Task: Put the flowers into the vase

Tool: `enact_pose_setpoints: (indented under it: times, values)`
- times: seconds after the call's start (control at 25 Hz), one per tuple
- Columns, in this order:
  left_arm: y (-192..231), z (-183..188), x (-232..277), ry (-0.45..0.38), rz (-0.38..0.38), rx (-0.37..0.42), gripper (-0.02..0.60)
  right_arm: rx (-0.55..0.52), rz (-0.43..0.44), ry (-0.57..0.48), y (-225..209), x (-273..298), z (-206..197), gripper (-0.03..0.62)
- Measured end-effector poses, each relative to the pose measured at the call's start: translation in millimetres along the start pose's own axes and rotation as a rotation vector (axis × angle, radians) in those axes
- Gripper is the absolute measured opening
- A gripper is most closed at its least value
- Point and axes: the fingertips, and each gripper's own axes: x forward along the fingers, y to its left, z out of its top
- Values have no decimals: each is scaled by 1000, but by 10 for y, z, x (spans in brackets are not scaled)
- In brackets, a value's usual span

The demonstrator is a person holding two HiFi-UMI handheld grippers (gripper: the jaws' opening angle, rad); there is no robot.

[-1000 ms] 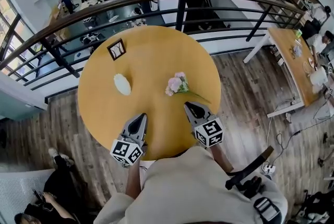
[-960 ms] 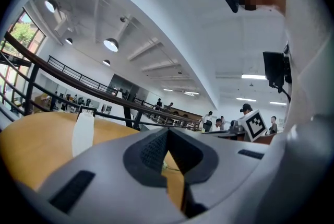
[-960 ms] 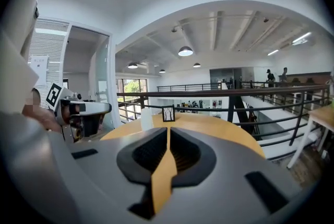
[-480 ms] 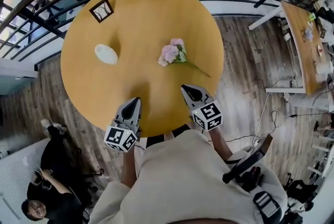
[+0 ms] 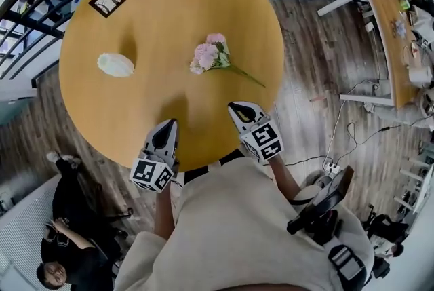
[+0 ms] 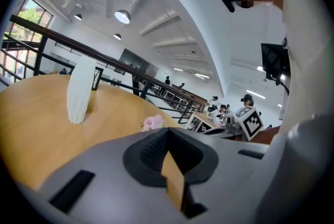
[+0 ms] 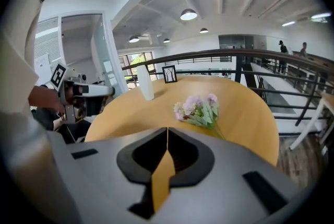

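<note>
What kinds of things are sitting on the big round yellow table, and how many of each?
White vase: 1
Bunch of pink flowers: 1
Small picture frame: 1
Total: 3

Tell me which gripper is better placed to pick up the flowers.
Right. The right gripper is nearer the flowers, whose stem trails to its side; the left gripper sits nearer the vase.

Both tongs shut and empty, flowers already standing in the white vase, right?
No: the flowers lie on the table, apart from the white vase, as the head view shows. The left tongs and right tongs are shut and empty.
</note>
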Motion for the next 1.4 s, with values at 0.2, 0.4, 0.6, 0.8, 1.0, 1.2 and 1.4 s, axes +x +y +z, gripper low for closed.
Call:
enact_pose_setpoints:
  times: [0.2, 0.4, 0.6, 0.8, 1.0, 1.2, 1.4]
  values:
    - [44, 97, 69, -1, 2, 15, 6, -430, -96, 246, -215, 120, -188, 11]
    - [74, 97, 125, 6, 10, 8, 6, -624, -163, 379, -455, 256, -308, 11]
    - [70, 98, 125, -10, 17, -11, 6, -454, -147, 383, -629, 431, -310, 49]
    - [89, 120, 133, -6, 30, -10, 6, -389, -143, 408, -897, 657, -268, 230]
    - [138, 115, 134, -26, 52, -25, 6, -435, -85, 518, -1162, 992, -291, 277]
    - [146, 69, 50, -37, 80, -36, 6, -481, -51, 578, -1322, 1171, -298, 275]
    - [206, 104, -21, -44, 103, -45, 6, -489, -18, 622, -1333, 1259, -362, 268]
